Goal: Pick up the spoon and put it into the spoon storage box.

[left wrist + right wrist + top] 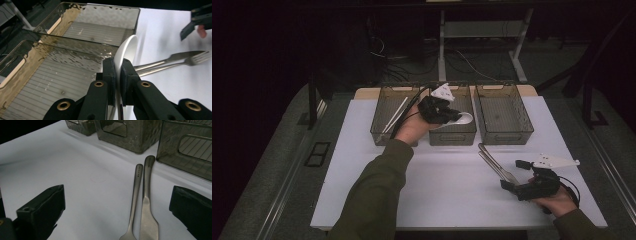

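From the high view we are counting three clear bins in a row at the far side of the white table (362, 165): the left bin (384, 131) with two white chopsticks (395, 118) lying in it, the middle bin (455, 136), and the right bin (507, 134). We are also counting one white spoon (461, 119), one knife (493, 161) and one fork (495, 169), and two grippers. The left gripper (447, 113) is hanging over the middle bin, clamping the spoon, whose bowl is sticking out to the right above that bin. The right gripper (512, 174) is resting at the near right of the table, with the knife and fork lying side by side just to its far left.

In the left gripper view we are seeing the left gripper (118, 75) squeezing its jaws onto the spoon (128, 50), which is standing on edge between them above two bins, with the knife (172, 59) and fork (175, 65) on the table beyond.

In the right gripper view we are seeing the right gripper (117, 202) holding its jaws wide apart on either side of the fork (135, 192) and knife (147, 195), gripping neither, with their handles pointing far toward the bins.
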